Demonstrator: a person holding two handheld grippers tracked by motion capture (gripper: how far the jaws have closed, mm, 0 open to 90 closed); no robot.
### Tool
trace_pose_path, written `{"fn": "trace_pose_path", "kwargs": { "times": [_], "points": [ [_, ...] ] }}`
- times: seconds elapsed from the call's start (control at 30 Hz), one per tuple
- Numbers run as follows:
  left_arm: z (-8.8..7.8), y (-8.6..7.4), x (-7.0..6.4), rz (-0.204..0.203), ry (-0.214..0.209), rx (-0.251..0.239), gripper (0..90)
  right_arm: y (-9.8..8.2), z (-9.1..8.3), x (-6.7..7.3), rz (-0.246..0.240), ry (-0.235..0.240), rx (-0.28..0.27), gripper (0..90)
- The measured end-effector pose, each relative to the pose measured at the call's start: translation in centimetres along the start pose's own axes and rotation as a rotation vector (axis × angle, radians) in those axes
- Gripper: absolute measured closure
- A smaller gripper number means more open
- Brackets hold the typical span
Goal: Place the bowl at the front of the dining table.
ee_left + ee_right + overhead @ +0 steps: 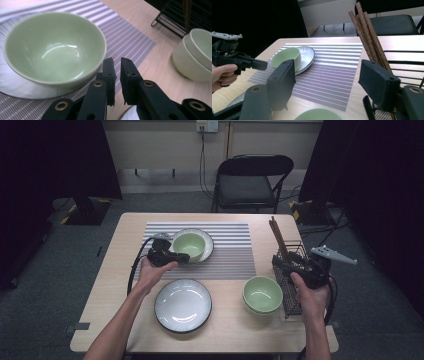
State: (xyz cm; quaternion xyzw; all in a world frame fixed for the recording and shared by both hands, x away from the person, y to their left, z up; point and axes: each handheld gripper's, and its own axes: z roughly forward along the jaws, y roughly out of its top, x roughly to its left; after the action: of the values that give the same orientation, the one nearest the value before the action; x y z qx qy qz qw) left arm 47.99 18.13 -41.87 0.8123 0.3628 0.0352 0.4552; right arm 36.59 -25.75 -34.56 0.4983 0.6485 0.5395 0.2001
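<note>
1. Presently, green bowl [189,244] sits on a plate [209,241], upper centre of the high view, on the striped mat [230,245].
2. Left gripper [186,256] clenched, empty, just lower-left of the bowl rim.
3. Right gripper [327,82] released, well apart at right.

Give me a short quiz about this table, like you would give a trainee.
1. True or false: the green bowl on the striped mat sits on a plate.
2. What stands upright in the wire rack? A forks, B chopsticks, C spoons.
3. Which gripper has its fingers wide apart with nothing between them?

Key:
1. True.
2. B.
3. The right gripper; the left gripper is nearly closed beside the bowl.
</note>
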Motion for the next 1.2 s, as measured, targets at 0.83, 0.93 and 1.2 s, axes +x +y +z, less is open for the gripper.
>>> {"fn": "trace_pose_path", "kwargs": {
  "times": [0.83,0.93,1.2],
  "points": [
    [2.3,0.4,2.2,-0.043,0.089,0.030,82.3,0.0,-0.2,-0.3,0.007,-0.003,-0.005,29.0],
    [2.5,0.4,2.5,-0.060,0.094,0.018,83.5,0.0,-0.1,-0.3,0.009,-0.002,-0.002,29.0],
    [2.1,0.5,2.6,-0.075,0.094,-0.004,81.7,0.0,-0.2,-0.3,0.008,-0.003,-0.003,28.9]
  ]
}}
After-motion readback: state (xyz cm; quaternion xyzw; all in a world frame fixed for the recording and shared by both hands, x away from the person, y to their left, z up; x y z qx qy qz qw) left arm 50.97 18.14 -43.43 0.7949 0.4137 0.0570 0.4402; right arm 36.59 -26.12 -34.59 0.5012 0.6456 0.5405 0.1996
